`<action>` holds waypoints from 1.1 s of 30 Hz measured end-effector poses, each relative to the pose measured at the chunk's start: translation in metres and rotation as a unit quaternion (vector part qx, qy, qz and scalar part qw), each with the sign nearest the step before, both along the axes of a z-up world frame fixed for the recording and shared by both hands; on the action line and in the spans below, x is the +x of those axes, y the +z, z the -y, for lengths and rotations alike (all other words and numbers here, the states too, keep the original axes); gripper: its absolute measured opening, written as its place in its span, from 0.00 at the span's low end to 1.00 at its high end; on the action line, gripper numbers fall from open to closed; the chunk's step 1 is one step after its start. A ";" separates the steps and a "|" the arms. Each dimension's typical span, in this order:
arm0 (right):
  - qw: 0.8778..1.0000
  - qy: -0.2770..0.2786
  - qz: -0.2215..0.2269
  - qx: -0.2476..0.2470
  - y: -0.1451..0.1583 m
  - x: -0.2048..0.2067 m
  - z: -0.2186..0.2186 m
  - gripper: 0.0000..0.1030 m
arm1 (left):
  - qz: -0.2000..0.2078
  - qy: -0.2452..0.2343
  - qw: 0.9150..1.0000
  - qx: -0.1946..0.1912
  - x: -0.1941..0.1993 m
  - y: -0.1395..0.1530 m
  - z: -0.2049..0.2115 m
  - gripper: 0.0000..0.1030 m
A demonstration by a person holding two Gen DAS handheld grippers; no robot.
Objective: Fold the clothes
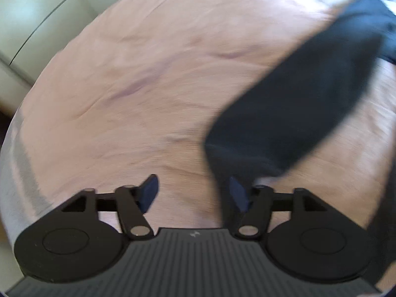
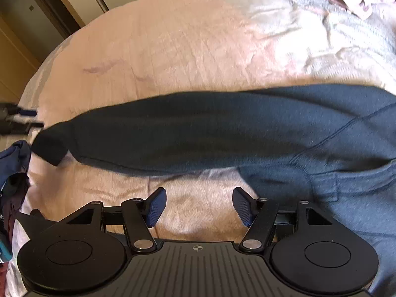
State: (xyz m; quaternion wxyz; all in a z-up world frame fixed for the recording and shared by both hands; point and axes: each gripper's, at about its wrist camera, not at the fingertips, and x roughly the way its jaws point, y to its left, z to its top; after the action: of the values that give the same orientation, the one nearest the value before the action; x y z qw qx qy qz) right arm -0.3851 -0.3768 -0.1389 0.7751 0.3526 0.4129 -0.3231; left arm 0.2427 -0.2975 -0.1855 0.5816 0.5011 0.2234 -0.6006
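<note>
A dark navy sweater lies on a pink bedspread, one long sleeve stretched out to the left with its cuff at the bed's left side. In the left wrist view that sleeve runs diagonally from the upper right down to just ahead of my left gripper, which is open; its right finger is at the cuff's edge, nothing held between the pads. My right gripper is open above bare bedspread, just below the sleeve and left of the sweater's body.
A heap of blue and maroon clothes sits at the bed's left edge. Crumpled grey-pink bedding lies at the far right. Pale cabinets stand beyond the bed. The other gripper shows at the far left.
</note>
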 end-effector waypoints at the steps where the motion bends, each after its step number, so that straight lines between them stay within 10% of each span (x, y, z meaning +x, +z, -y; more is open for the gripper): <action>1: 1.000 0.007 -0.001 0.001 -0.002 0.003 -0.002 0.61 | 0.005 -0.020 1.000 0.001 -0.008 -0.004 -0.009 0.66; 8: 0.996 0.093 -0.006 -0.011 -0.017 0.042 -0.007 0.61 | 0.135 -0.054 0.988 0.045 -0.035 -0.064 -0.009 0.64; 9: 0.994 0.111 -0.012 -0.017 -0.021 0.049 -0.008 0.61 | 0.138 -0.037 0.988 0.059 -0.029 -0.072 -0.004 0.58; 11: 0.988 0.149 -0.031 -0.031 -0.032 0.063 -0.010 0.61 | 0.127 -0.007 0.989 0.077 -0.015 -0.079 0.003 0.10; 13: 0.981 0.184 -0.051 -0.037 -0.042 0.073 -0.011 0.61 | 0.137 0.001 0.989 0.055 -0.008 -0.066 0.000 0.08; 18: 0.978 0.192 -0.058 -0.048 -0.047 0.070 -0.011 0.61 | 0.333 -0.074 0.939 -0.032 -0.017 -0.034 -0.047 0.09; 23: 0.983 0.171 -0.063 -0.020 -0.057 0.061 -0.015 0.61 | 0.383 -0.103 0.915 0.075 -0.011 -0.093 -0.069 0.19; 27: 0.985 0.161 -0.064 -0.006 -0.059 0.053 -0.020 0.61 | 0.345 -0.065 0.931 0.105 -0.012 -0.102 -0.084 0.31; 33: 0.986 0.152 -0.064 0.017 -0.052 0.039 -0.031 0.61 | 0.199 -0.039 0.976 0.083 -0.025 -0.045 -0.128 0.38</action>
State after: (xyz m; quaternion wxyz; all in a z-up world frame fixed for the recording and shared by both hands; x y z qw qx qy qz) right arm -0.3463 -0.3456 -0.1904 0.7813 0.2770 0.5159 -0.2162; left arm 0.2180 -0.1690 -0.2308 0.5472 0.6654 0.1321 -0.4902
